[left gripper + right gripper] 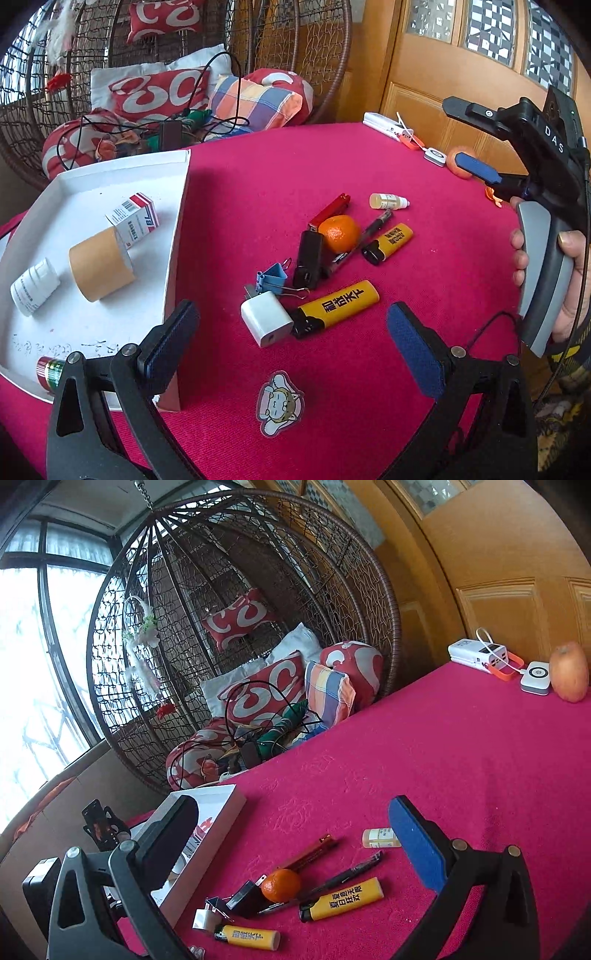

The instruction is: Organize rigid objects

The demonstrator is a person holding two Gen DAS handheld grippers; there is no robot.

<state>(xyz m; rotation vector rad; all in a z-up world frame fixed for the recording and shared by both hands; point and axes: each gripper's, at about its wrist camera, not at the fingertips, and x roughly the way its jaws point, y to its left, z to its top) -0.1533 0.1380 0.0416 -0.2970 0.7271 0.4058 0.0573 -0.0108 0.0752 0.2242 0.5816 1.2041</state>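
On the red cloth lies a pile: a white charger cube (pixel 266 323), two yellow lighters (pixel 338 307) (pixel 389 243), a blue binder clip (pixel 273 276), a black device (pixel 308 260), a mandarin (pixel 339 233), a black pen (pixel 373 229), a red lighter (pixel 330 212) and a small dropper bottle (pixel 388 201). My left gripper (pixel 291 345) is open and empty, just in front of the charger cube. My right gripper (pixel 291 843) is open and empty, held above the pile (pixel 280 884); it shows at the right in the left wrist view (pixel 476 170).
A white tray (pixel 173 236) on the left holds a tape roll (pixel 101 267), a medicine box (pixel 135 218), a white bottle (pixel 33 286) and a red-green item (pixel 50 371). A power bank (pixel 480 655), a small white device (pixel 535 677) and an apple (pixel 569 672) sit at the far edge. A cartoon sticker (pixel 279 402) lies near me.
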